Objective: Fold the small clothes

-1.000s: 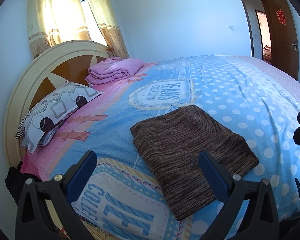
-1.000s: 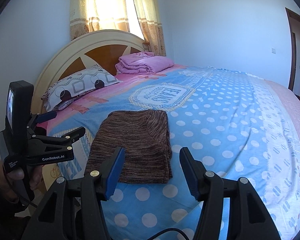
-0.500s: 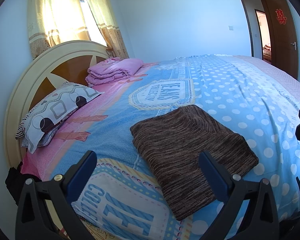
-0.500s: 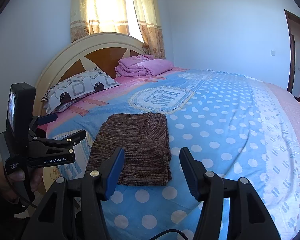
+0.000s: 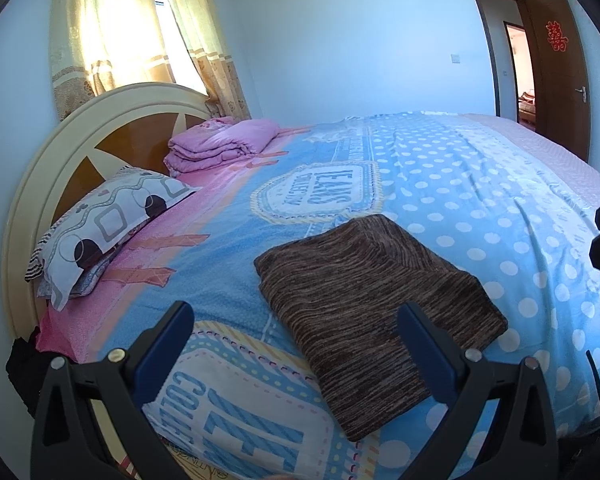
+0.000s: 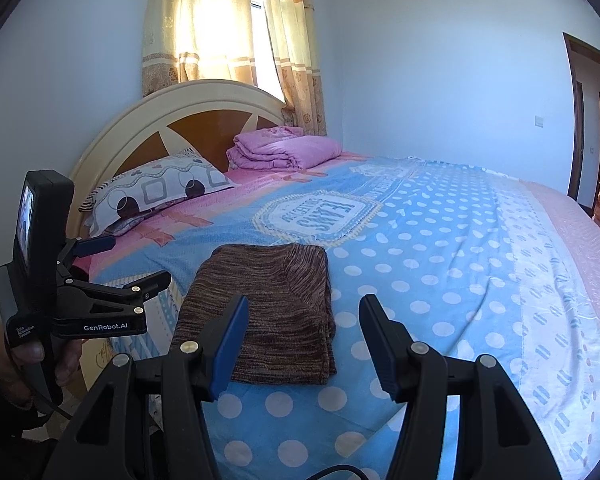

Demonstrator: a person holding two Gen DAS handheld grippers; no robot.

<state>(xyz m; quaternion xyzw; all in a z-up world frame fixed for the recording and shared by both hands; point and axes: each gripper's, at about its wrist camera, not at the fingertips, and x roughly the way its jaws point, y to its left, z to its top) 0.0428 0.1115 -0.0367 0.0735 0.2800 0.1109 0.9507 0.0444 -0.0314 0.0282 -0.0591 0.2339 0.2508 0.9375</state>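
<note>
Hovering with jaws spread and empty, the left gripper (image 5: 292, 344) and right gripper (image 6: 304, 344) risk dragging the folded brown garment (image 5: 372, 300) and undoing its fold.

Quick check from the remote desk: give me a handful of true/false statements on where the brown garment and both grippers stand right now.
1. The brown garment lies folded on the bedspread. True.
2. The left gripper is shut on the garment. False: its fingers stand wide apart, holding nothing.
3. The right gripper is open and holds nothing. True.
4. The folded pink blanket lies on top of the brown garment. False: it lies apart from it, up by the headboard.
5. The patterned pillow lies at the headboard end, beside the pink blanket. True.
6. The door is closed. False: it stands open onto another room.
</note>
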